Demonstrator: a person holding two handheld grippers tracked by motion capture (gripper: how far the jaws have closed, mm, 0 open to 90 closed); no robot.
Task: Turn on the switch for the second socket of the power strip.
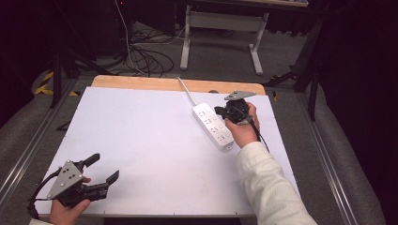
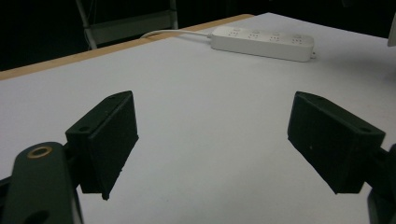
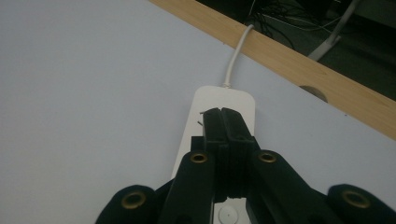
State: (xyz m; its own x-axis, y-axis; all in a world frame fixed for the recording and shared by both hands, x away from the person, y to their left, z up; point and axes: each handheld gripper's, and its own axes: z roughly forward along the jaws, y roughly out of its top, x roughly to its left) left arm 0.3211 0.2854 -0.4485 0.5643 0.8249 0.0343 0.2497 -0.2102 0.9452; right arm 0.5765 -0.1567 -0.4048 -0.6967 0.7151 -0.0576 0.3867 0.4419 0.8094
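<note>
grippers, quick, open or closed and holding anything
Left gripper: open, holding nothing, above bare table.
Right gripper: fingers closed together, holding nothing visible, over the power strip.

Power strip [image 1: 213, 125]: on the bench [image 1: 150, 154], far right part, lying slantwise from the far edge toward the person.
Strip's cord [image 1: 187, 91]: runs off the far edge of the bench.
Right tongs [image 1: 220, 111]: over the strip's far end, jaws together.
Left tongs [image 1: 104, 169]: near left corner of the bench, jaws apart, well apart from the strip.
</note>
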